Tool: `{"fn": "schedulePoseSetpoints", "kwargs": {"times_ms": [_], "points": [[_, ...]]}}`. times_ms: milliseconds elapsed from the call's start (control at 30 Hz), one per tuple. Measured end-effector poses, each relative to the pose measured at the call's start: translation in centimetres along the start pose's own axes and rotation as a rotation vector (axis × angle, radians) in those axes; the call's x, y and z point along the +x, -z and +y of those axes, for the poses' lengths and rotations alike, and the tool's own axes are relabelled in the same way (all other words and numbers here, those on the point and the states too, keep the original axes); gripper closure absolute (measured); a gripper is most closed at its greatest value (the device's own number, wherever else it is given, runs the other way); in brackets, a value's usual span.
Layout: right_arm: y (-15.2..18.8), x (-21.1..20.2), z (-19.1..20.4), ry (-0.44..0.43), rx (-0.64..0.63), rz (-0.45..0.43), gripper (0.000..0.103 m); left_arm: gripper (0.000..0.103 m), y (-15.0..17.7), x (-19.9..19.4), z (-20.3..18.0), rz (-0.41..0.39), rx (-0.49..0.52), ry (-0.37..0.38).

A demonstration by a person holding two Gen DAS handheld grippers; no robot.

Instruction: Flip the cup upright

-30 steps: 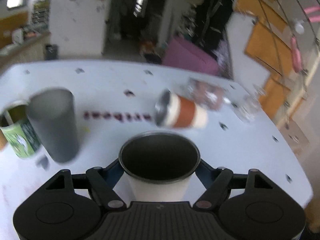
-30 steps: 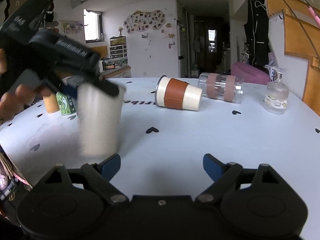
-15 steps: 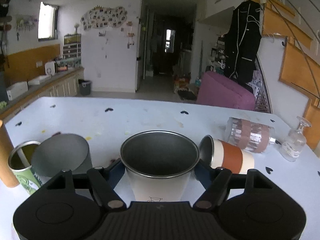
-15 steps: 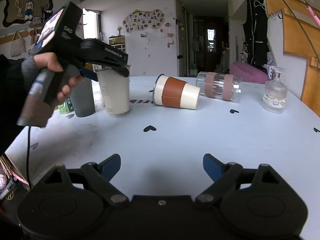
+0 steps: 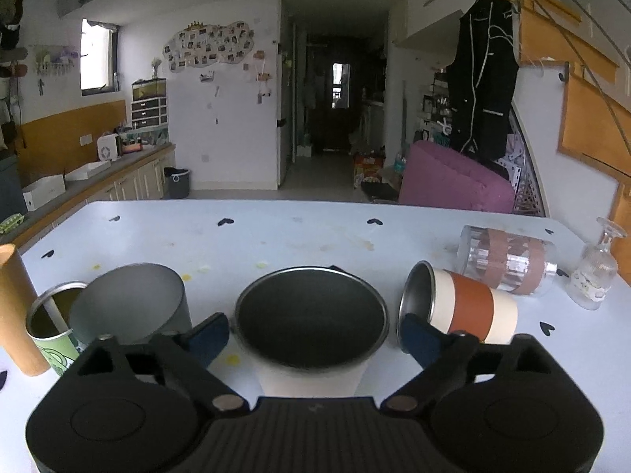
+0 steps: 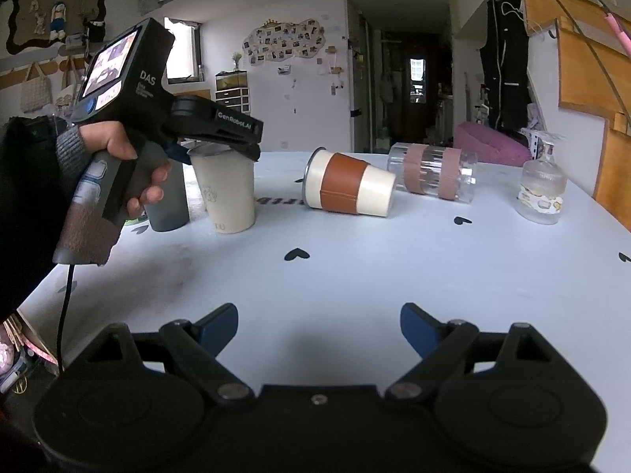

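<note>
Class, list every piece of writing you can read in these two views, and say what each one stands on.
"DAS": side of the black handheld left gripper, near its screen.
"GenRobot.AI": same gripper's arm.
Small print under "DAS": too small to read.
Dark red lettering on the white table, behind the cream paper cup: partly hidden, unreadable.
Clear glass bottle label: blurred.

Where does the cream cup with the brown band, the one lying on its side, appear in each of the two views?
Left wrist view: cream cup with the brown band lies at right of centre, just beyond the right finger of the left hand-held gripper.
Right wrist view: it lies at upper centre, mouth to the left.
Shared landmark: the clear glass lying just behind it.
</note>
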State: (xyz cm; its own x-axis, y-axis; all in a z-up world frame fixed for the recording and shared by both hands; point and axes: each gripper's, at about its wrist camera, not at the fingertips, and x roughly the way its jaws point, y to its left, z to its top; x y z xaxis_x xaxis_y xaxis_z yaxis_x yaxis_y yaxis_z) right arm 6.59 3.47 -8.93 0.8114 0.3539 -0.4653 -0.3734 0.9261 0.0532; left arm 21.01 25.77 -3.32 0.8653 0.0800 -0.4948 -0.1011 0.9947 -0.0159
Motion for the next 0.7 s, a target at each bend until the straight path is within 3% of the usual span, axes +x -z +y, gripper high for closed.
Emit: {"fn": "schedulePoseSetpoints", "kwargs": {"times_ms": [267,700], "points": [[-1.0,-0.6,0.3,0.002,-0.009,-0.033,0.013,0.007,-0.4,-2.7,0.4,-0.004,0.0,0.016],[-5.3,-3.2,1.1,0.01,-0.012,-0.161,0.008,0.001,0.7,-10.0,2.7,-0.019,-0.003,0.018]]}}
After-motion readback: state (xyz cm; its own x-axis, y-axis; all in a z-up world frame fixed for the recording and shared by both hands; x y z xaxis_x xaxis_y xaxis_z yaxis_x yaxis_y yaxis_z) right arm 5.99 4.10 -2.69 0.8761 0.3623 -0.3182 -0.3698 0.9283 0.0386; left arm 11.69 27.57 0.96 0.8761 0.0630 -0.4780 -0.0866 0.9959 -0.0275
